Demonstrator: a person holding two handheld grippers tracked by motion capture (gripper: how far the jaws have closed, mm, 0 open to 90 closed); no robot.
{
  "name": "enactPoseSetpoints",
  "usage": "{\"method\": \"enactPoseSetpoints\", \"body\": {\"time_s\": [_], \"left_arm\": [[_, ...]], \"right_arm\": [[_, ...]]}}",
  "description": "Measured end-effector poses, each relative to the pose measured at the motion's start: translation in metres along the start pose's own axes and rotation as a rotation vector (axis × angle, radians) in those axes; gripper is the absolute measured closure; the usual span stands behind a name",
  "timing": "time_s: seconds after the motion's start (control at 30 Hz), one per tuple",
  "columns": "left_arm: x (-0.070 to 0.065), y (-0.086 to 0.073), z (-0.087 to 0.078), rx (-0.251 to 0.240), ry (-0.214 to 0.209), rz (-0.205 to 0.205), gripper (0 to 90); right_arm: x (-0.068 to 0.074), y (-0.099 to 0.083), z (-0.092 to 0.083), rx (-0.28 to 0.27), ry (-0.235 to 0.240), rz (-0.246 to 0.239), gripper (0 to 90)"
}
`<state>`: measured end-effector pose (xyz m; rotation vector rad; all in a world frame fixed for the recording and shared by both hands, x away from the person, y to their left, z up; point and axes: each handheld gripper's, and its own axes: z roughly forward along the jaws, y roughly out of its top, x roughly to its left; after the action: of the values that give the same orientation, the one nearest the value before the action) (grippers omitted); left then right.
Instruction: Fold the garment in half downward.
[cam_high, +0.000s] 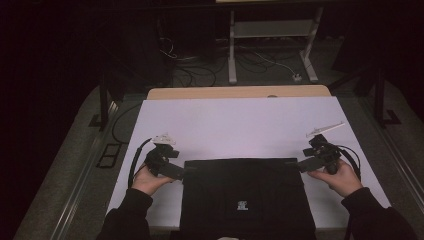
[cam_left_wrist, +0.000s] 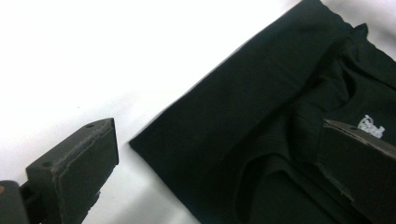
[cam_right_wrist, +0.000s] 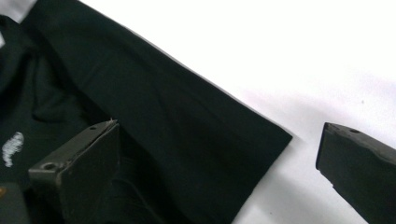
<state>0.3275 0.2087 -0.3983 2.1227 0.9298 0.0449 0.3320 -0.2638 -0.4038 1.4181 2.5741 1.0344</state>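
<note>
A folded black garment (cam_high: 245, 197) with a small white logo (cam_high: 242, 205) lies on the white table sheet (cam_high: 240, 125) near the front edge. My left gripper (cam_high: 181, 171) hovers at its far left corner, jaws open and straddling that corner (cam_left_wrist: 140, 142). My right gripper (cam_high: 302, 165) hovers at the far right corner, jaws open around the corner tip (cam_right_wrist: 285, 136). The cloth (cam_left_wrist: 280, 116) fills much of the left gripper view, its logo (cam_left_wrist: 371, 126) beside the right jaw. In the right gripper view the cloth (cam_right_wrist: 163, 121) spreads under the left jaw. Neither gripper holds anything.
The white sheet covers a wooden table (cam_high: 240, 92) whose far edge shows. Beyond it stand a white frame (cam_high: 272, 45) and floor cables (cam_high: 195, 75). Dark stands flank the table at left (cam_high: 104, 100) and right (cam_high: 380, 95).
</note>
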Motion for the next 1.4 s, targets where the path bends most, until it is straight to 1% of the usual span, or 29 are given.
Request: {"method": "enactPoseSetpoints", "body": {"time_s": [0.07,0.23,0.3,0.4,0.47,0.63,0.73,0.87,1.03,1.07,1.1,1.27,1.3,1.4], "left_arm": [[0.004,-0.001,0.001,0.009,0.0,-0.001,0.0],[0.011,-0.003,0.006,0.017,-0.001,-0.022,0.0],[0.014,-0.005,0.008,0.021,0.003,-0.033,0.0],[0.018,-0.007,0.01,0.031,0.005,-0.037,0.0],[0.02,-0.008,0.011,0.033,0.005,-0.038,0.0],[0.024,-0.008,0.015,0.036,0.002,-0.034,0.0],[0.026,-0.009,0.018,0.047,0.004,-0.032,0.0],[0.028,-0.009,0.022,0.077,0.0,-0.041,0.0],[0.03,-0.009,0.026,0.075,-0.005,-0.039,0.0],[0.031,-0.009,0.027,0.075,-0.008,-0.029,0.0],[0.031,-0.009,0.027,0.076,-0.006,-0.02,0.0],[0.035,-0.007,0.03,0.081,-0.014,-0.031,5.8],[0.036,-0.007,0.03,0.08,-0.016,-0.033,7.0],[0.036,-0.007,0.03,0.078,-0.018,-0.032,13.1]], "right_arm": [[-0.002,-0.001,0.002,0.003,0.002,0.005,0.0],[-0.008,-0.003,0.007,0.016,-0.001,0.008,0.0],[-0.01,-0.003,0.009,0.017,-0.001,0.007,0.0],[-0.013,-0.003,0.011,0.018,0.007,-0.004,0.0],[-0.014,-0.002,0.012,0.015,0.014,-0.006,0.0],[-0.016,-0.003,0.015,0.023,0.011,-0.013,0.0],[-0.018,-0.003,0.017,0.024,0.009,-0.018,0.0],[-0.022,-0.003,0.019,0.02,0.01,-0.015,0.0],[-0.027,-0.004,0.021,0.023,0.017,-0.003,0.0],[-0.028,-0.004,0.022,0.024,0.016,0.001,0.1],[-0.03,-0.004,0.022,0.024,0.011,0.006,2.5],[-0.034,-0.004,0.021,0.003,0.017,0.005,13.8],[-0.035,-0.004,0.021,0.002,0.021,0.007,14.1],[-0.038,-0.004,0.022,0.003,0.027,0.003,19.8]]}}
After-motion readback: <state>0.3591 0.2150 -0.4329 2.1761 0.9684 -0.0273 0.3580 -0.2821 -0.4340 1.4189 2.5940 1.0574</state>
